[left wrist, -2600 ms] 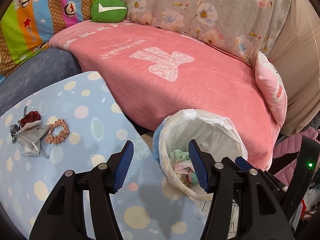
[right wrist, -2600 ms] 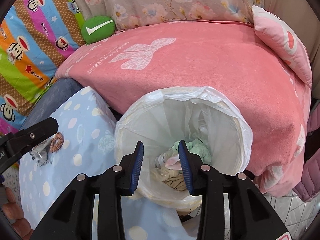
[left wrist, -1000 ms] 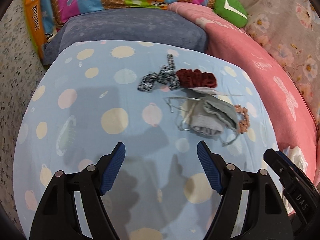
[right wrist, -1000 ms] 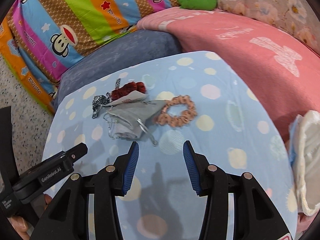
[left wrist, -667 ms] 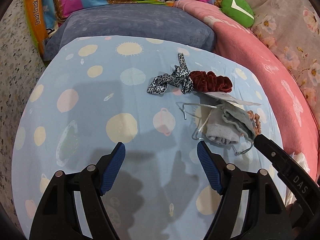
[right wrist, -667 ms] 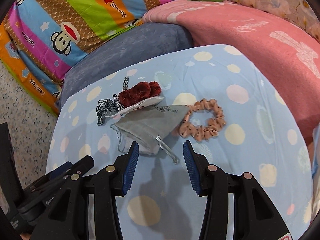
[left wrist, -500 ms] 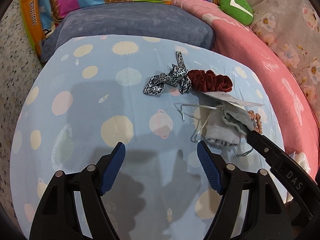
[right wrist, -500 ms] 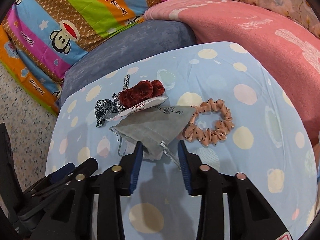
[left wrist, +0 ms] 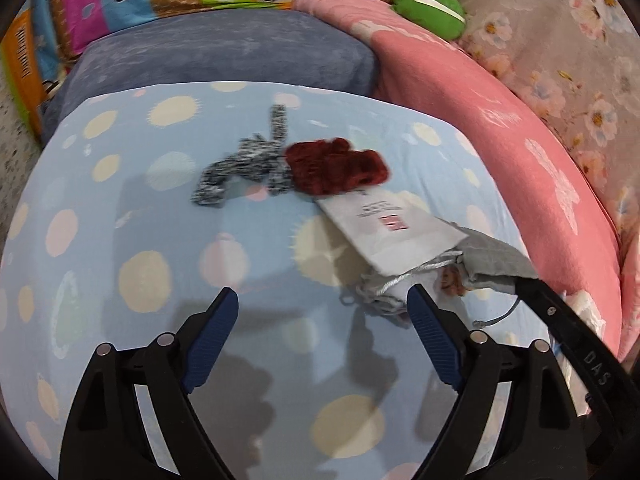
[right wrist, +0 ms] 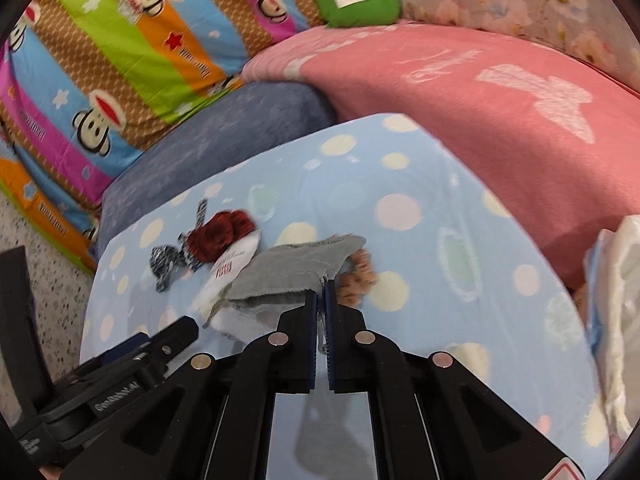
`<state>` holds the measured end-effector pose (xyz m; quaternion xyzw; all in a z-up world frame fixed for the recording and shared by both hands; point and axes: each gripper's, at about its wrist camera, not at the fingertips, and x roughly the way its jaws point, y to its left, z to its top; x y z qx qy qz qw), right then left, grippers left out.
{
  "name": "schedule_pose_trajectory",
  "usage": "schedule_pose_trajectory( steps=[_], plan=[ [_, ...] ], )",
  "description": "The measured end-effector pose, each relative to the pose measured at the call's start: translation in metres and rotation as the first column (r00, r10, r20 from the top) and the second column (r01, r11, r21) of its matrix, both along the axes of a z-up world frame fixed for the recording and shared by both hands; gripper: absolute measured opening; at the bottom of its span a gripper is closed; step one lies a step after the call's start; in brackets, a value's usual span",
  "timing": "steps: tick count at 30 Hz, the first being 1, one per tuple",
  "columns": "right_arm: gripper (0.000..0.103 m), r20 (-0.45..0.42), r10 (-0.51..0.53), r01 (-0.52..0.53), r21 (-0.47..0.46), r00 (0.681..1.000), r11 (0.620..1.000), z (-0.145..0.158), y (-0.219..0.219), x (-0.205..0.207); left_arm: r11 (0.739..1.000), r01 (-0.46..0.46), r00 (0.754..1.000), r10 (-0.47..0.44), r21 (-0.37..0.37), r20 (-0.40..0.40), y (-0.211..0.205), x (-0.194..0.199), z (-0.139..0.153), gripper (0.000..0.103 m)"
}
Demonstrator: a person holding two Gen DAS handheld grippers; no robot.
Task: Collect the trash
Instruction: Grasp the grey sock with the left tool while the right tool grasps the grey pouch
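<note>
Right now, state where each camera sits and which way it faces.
Left wrist: rides the open left gripper, low over the dotted blue sheet, facing the maroon scrunchie and white card; its own two fingers show, and the right gripper enters at right.
Right wrist: rides the right gripper, shut on the grey pouch, facing the sofa; its fingers and the left gripper show.
Shared: pouch, scrunchie, card, green cushion.

Grey drawstring pouch (right wrist: 296,270): matt felt-like cloth. Card tag (left wrist: 394,230): smooth white paper. Dark red scrunchie (left wrist: 336,166): plush velvet. Dotted tablecloth (left wrist: 160,240): smooth cotton.
</note>
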<state>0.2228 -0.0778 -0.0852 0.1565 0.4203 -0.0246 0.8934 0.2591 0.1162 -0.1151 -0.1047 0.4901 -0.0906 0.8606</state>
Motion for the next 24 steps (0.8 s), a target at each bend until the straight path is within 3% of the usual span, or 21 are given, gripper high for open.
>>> schedule_pose_trajectory(
  steps=[6, 9, 12, 14, 19, 24],
  plan=[
    [0.004, 0.029, -0.069, 0.069, 0.016, 0.997, 0.998, 0.013, -0.037, -0.011, 0.995, 0.095, 0.996, -0.095, 0.014, -0.002, -0.044, 0.005, -0.009, 0.085],
    [0.004, 0.025, -0.083, 0.082, 0.014, 0.996, 0.997, 0.013, -0.046, -0.014, 0.994, 0.096, 0.995, -0.097, 0.055, 0.011, -0.054, 0.012, -0.013, 0.084],
    [0.004, 0.013, -0.088, 0.088, 0.008, 0.996, 0.996, 0.008, -0.053, -0.018, 0.996, 0.086, 0.996, -0.085, 0.016, -0.027, -0.054, 0.022, -0.019, 0.065],
    [0.004, 0.005, -0.091, 0.091, 0.010, 0.996, 0.996, 0.005, -0.054, -0.021, 0.996, 0.094, 0.994, -0.095, -0.005, -0.053, -0.054, 0.024, -0.022, 0.047],
    [0.004, 0.005, -0.099, 0.099, 0.025, 0.995, 0.995, 0.003, -0.060, -0.029, 0.994, 0.108, 0.993, -0.108, 0.012, -0.043, -0.059, 0.014, -0.015, 0.033],
    [0.004, 0.036, -0.102, 0.100, 0.032, 0.994, 0.994, 0.017, -0.061, -0.041, 0.994, 0.112, 0.993, -0.112, -0.002, -0.030, -0.065, -0.002, 0.003, 0.032]
  ],
)
